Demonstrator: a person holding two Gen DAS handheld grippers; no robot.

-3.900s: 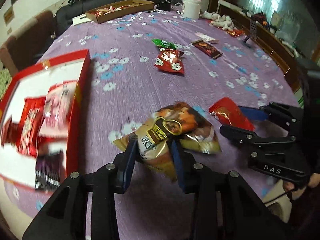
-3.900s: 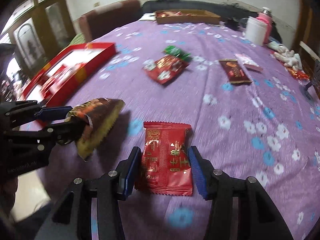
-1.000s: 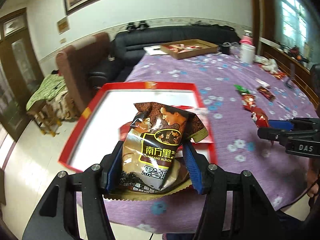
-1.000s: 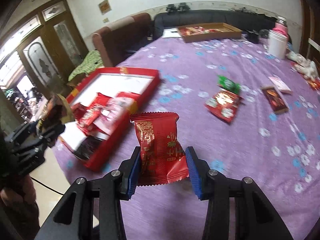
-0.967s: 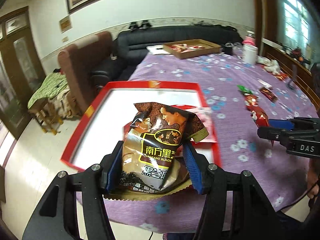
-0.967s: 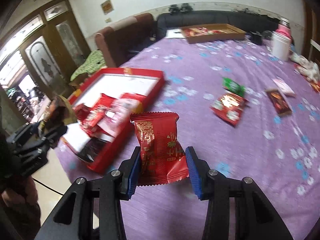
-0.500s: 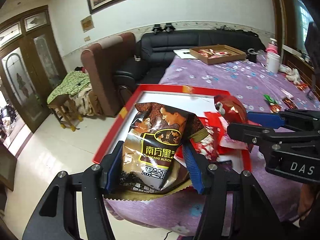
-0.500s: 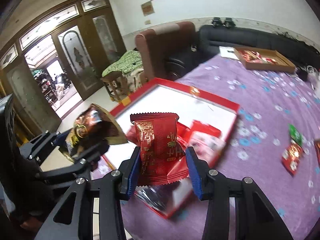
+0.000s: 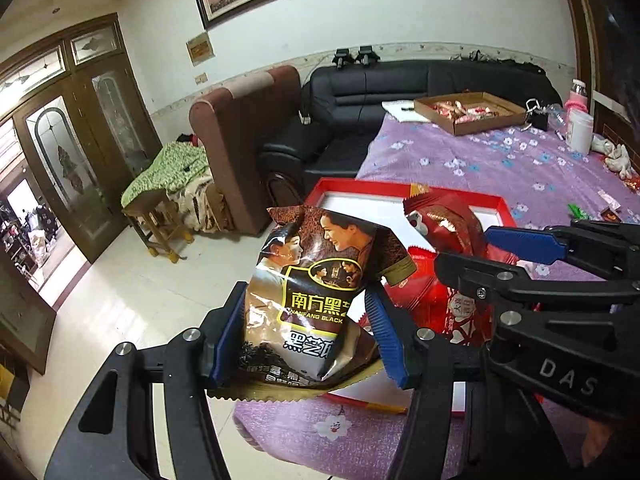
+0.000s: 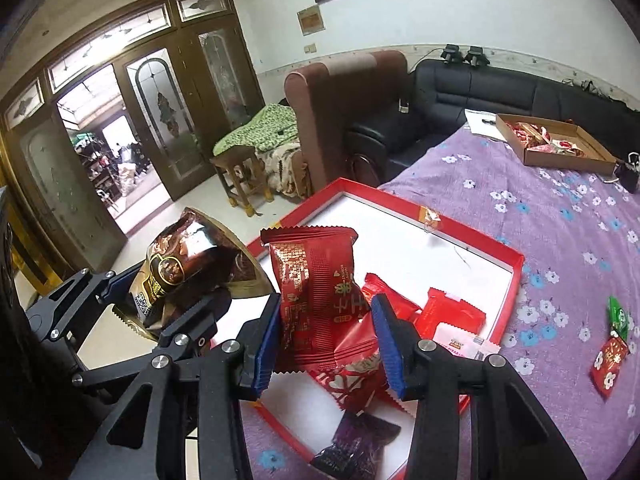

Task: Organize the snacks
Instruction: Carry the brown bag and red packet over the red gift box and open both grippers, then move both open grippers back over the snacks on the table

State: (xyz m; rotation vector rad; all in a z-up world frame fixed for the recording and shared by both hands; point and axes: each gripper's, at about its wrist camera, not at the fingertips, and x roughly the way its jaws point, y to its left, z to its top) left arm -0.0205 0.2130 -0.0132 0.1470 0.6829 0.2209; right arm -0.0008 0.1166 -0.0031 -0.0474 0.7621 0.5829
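Left tongs (image 9: 308, 338) clamp brown packet (image 9: 316, 296); right tongs (image 10: 326, 344) clamp red packet (image 10: 320, 292) above red box (image 10: 516, 268).

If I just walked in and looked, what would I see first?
You'd first see two snack packets held up in the air. The left claw pinches a brown packet with faces printed on it, and the right claw pinches a shiny red packet. Just beyond them sits a big red box with more snacks, on the purple flowered tablecloth.
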